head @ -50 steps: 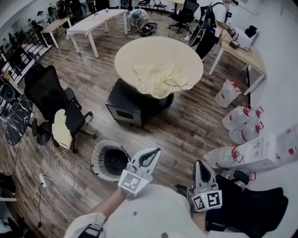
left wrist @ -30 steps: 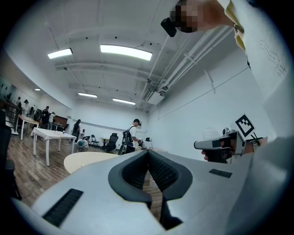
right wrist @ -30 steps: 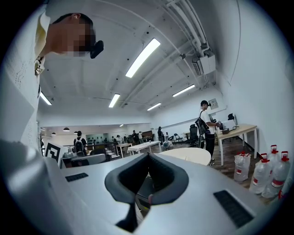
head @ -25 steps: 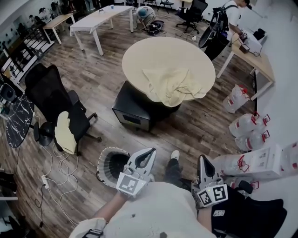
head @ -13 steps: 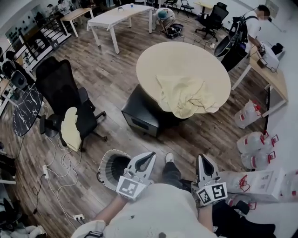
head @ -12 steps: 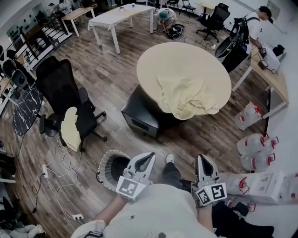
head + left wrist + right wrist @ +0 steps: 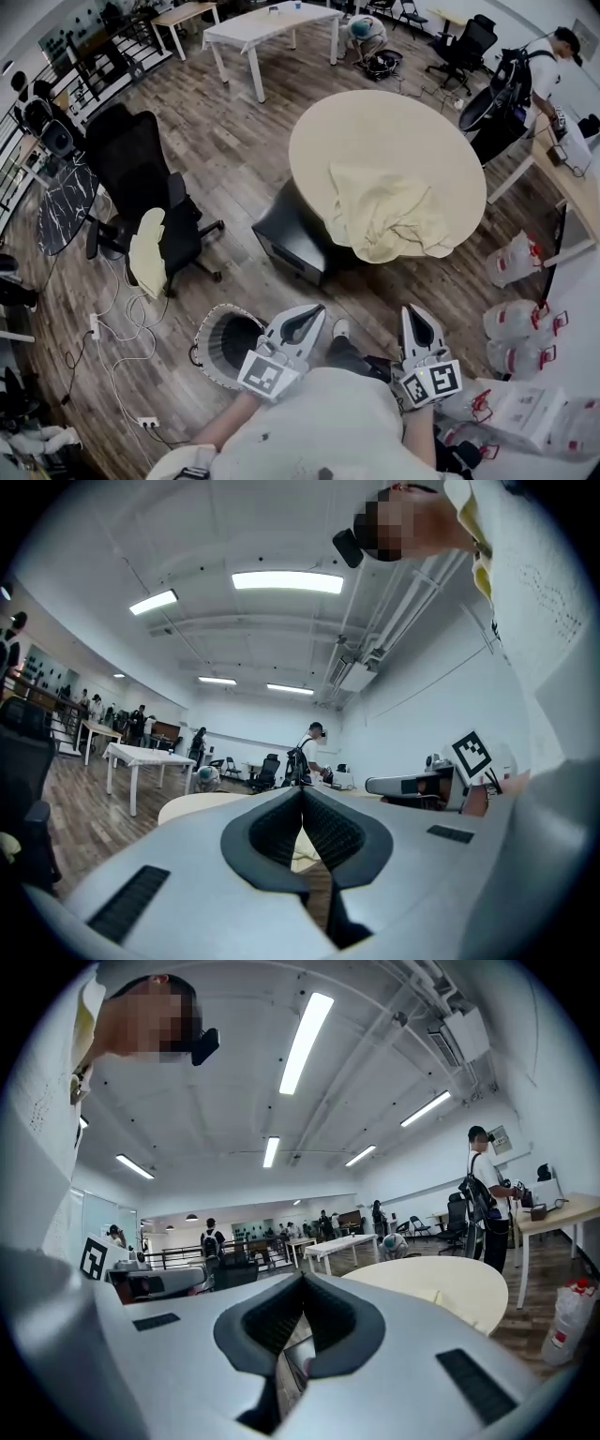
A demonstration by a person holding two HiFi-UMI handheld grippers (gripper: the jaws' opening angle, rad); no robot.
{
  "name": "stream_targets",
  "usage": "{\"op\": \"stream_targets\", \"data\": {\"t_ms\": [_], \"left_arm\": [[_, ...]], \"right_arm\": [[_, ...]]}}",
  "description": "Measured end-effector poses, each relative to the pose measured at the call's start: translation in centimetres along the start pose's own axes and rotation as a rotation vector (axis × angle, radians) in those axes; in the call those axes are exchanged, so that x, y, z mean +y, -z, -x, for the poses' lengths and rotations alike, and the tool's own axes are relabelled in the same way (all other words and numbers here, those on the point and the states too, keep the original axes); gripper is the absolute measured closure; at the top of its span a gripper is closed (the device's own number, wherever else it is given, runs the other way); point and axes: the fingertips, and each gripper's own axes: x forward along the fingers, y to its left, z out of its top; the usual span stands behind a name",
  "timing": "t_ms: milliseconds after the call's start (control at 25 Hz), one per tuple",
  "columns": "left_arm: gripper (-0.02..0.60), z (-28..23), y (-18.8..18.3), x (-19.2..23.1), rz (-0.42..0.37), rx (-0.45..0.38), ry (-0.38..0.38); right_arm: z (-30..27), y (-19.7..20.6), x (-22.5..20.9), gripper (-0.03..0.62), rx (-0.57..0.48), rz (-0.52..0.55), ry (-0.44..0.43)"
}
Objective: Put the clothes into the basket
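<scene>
A pale yellow cloth (image 7: 386,217) lies crumpled on the round beige table (image 7: 375,131) and hangs over its near edge. A second yellow cloth (image 7: 147,255) is draped over the seat of a black office chair (image 7: 136,183). The round basket (image 7: 223,343) stands on the wood floor at the lower left, dark inside. My left gripper (image 7: 315,309) is held in front of the body beside the basket, shut and holding nothing (image 7: 302,789). My right gripper (image 7: 411,311) is held level beside it, also shut on nothing (image 7: 302,1279). Both point towards the table.
A black cabinet (image 7: 289,234) sits under the table's near side. Water jugs (image 7: 520,323) and a box stand at the right. Cables (image 7: 112,328) trail on the floor left of the basket. Further off are a white table (image 7: 272,21) and a person with a backpack (image 7: 525,70).
The whole view has shifted: the table and its cloth now sit further right and nearer, and the chair with its cloth has come closer. Both grippers stay shut in front of the body.
</scene>
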Motion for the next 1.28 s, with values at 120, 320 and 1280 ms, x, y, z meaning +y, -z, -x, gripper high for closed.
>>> {"op": "stream_targets", "data": {"t_ms": [120,320,1280], "left_arm": [[0.561,-2.7,0.3,0.2,0.000,0.018,-0.034],[0.561,-7.2,0.6,1.1,-0.017,0.017,-0.088],[0.561,-19.6,3.1,4.6,-0.003,0.021,-0.296]], "right_arm": [[-1.6,-0.9,-3.3,0.585,0.002,-0.001,-0.016],[-4.5,-1.3,-8.7,0.585,0.008,-0.018,-0.045],[-20.0,2.7,-23.5,0.585,0.219,0.055,-0.230]]}}
